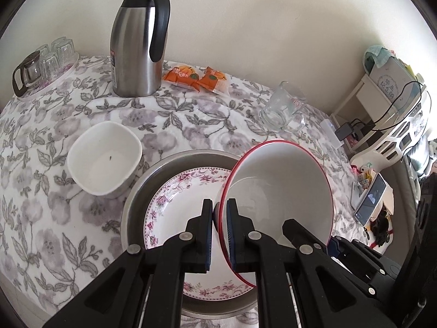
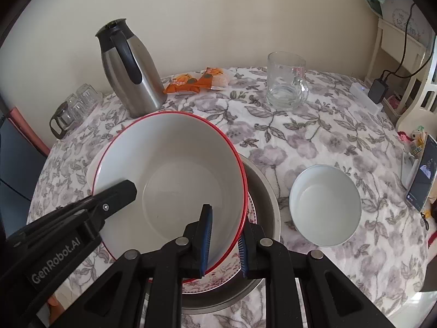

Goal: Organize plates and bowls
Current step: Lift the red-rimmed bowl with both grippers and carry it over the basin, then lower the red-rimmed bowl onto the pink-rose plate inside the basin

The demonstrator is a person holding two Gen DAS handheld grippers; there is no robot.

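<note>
Gripping red-rimmed bowl (image 2: 174, 175) | both grippers' fingers (image 1: 206, 232) clamp rim | above floral plate (image 1: 174, 199)

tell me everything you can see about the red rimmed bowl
The red-rimmed bowl is round, deep, glossy white inside like ceramic or melamine, and empty. It is tilted above the floral plate, which lies in the steel basin. Both grippers clamp its rim, one finger inside and one outside: the left gripper on one side, the right gripper on the near edge. Whether it touches the plate is unclear.
</note>
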